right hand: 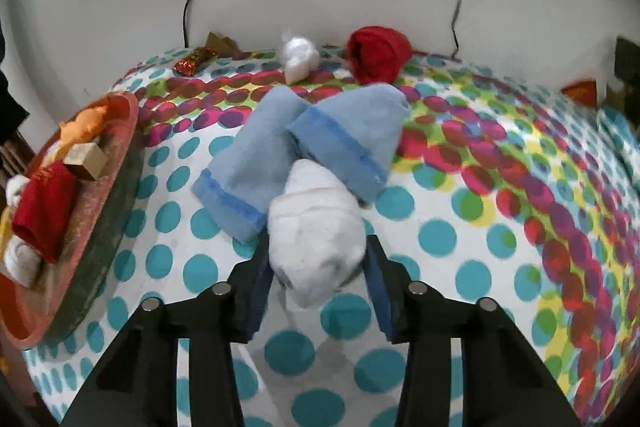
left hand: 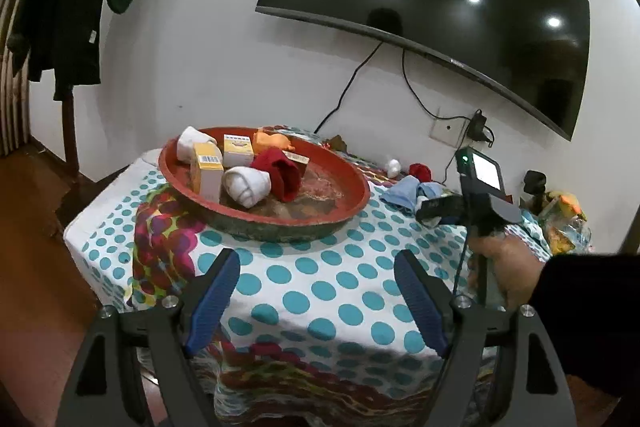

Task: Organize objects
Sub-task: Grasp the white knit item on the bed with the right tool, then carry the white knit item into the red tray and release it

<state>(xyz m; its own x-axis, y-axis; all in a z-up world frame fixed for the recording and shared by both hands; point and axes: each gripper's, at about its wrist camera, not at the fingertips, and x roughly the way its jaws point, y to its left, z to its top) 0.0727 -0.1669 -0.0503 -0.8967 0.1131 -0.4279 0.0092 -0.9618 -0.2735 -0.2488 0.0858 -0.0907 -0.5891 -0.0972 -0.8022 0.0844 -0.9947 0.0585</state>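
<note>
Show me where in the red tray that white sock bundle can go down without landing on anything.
The right half of the red tray is bare, bordered by the red sock and the rim nearest the blue socks. Its left half is crowded with boxes and rolled socks. The right gripper holds the white sock bundle; the left gripper is open.

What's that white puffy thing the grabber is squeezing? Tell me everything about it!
It's a rolled white sock, soft, fuzzy fabric bundled into a lump. The right gripper is shut on it, one blue finger pressed on each side. It sits just over the dotted tablecloth, its far end against the two blue socks. Whether it rests on the cloth is unclear.
</note>
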